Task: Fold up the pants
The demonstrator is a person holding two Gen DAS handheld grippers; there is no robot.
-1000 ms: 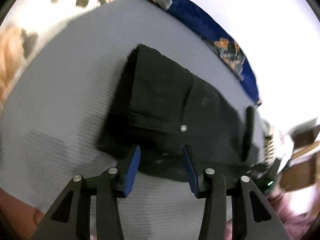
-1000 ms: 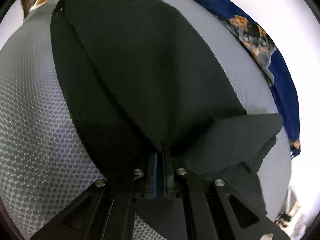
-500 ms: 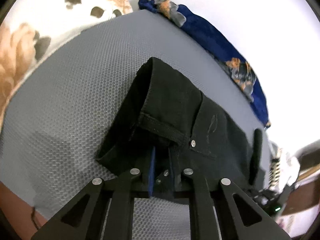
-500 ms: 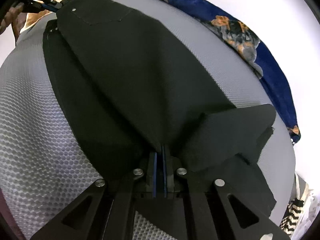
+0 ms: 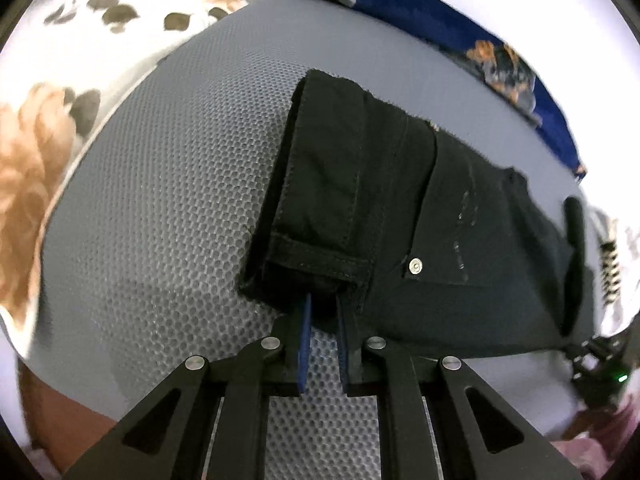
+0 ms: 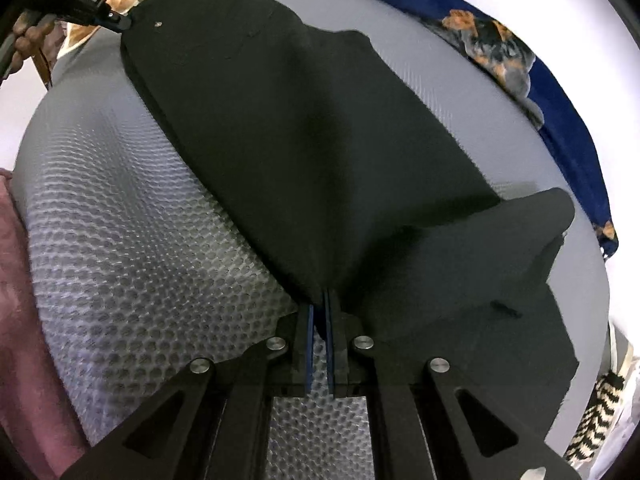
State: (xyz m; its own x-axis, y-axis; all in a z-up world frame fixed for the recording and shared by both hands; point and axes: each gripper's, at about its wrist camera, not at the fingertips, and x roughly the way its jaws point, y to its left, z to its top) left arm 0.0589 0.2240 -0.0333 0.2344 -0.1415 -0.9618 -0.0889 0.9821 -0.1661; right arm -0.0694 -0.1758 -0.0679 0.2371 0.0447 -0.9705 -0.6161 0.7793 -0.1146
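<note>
Black pants (image 5: 384,208) stretched lengthwise across grey mesh pad (image 5: 168,184). Left gripper (image 5: 322,304) pinching waistband end at pad's near edge; right gripper (image 6: 319,300) clamped on leg end, long axis running between them.

Bright, even light washes the white wall (image 5: 500,8) to glare; the black pants (image 6: 304,128) lose detail in shadow. Fisheye bending curves the grey mesh mat (image 5: 168,200), with edges around it motion-blurred.
</note>
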